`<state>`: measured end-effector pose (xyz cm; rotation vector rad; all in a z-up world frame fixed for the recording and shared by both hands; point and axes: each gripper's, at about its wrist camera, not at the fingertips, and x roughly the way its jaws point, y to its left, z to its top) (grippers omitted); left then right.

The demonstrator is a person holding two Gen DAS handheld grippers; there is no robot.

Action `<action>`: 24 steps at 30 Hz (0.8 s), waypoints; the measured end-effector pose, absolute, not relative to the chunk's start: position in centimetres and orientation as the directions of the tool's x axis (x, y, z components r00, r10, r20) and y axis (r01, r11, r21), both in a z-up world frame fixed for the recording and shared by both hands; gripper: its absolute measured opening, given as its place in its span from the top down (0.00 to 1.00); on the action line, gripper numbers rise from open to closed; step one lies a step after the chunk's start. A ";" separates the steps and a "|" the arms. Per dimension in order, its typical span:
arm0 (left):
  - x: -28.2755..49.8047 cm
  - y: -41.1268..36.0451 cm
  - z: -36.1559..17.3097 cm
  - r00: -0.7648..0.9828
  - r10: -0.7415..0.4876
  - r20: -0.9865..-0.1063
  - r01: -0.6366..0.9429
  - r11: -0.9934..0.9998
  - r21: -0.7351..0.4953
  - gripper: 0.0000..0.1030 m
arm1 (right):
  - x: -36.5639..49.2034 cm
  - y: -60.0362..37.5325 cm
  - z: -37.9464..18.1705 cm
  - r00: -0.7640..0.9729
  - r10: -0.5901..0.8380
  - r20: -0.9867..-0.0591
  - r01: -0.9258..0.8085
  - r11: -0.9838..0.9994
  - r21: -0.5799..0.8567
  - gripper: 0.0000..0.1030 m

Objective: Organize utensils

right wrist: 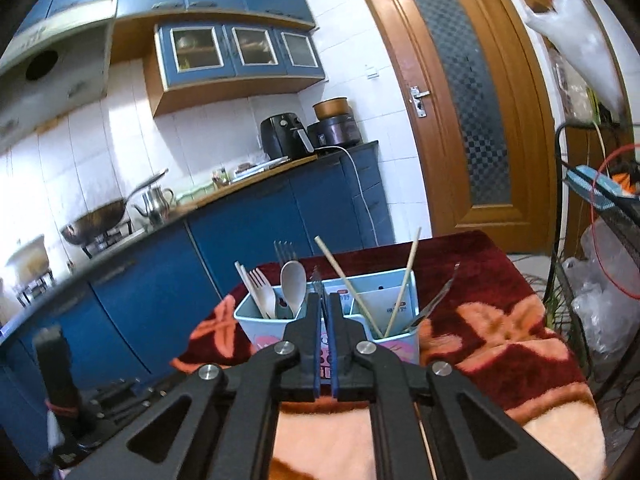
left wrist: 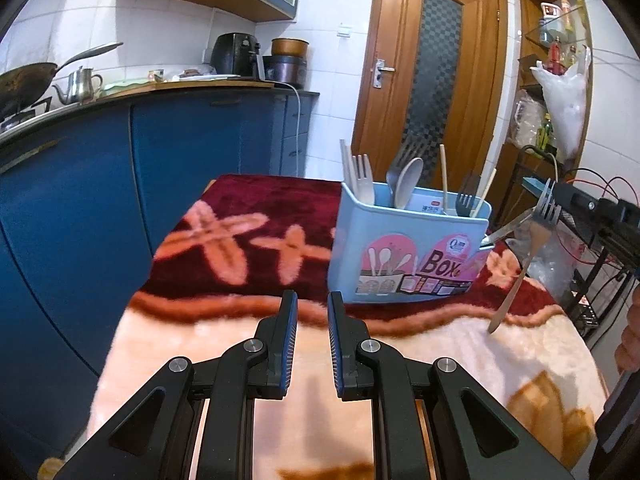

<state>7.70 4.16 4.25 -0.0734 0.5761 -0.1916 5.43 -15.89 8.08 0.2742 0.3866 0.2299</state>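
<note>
A light blue utensil box point(left wrist: 408, 252) stands on the blanket-covered table and holds forks, a spoon and chopsticks. My left gripper point(left wrist: 313, 304) is open and empty, low over the blanket just in front of the box. My right gripper point(right wrist: 325, 306) is shut on a metal fork point(left wrist: 528, 256), held up to the right of the box, tines up, handle hanging down. In the right wrist view the fork point(right wrist: 320, 280) shows edge-on between the fingers, above the box point(right wrist: 328, 320).
A red and peach floral blanket point(left wrist: 240, 248) covers the table. Blue kitchen cabinets point(left wrist: 180, 152) run along the left. A wooden door point(left wrist: 432, 60) is behind. A wire rack with cables point(left wrist: 592, 216) stands at the right.
</note>
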 end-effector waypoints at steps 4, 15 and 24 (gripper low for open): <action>7.9 3.4 4.1 0.820 -0.207 -0.534 0.167 0.978 -0.123 0.85 | 5.3 -17.0 8.5 0.903 0.277 -0.329 -0.168 0.932 0.322 0.97; 8.2 2.0 3.9 0.818 -0.215 -0.534 0.178 0.977 -0.120 0.85 | 5.3 -17.3 11.9 0.940 0.236 -0.246 -0.170 0.950 0.261 0.97; 8.4 1.7 3.5 0.813 -0.222 -0.538 0.184 0.975 -0.124 0.85 | 7.9 -17.7 13.8 0.966 0.205 -0.158 -0.158 0.950 0.268 0.97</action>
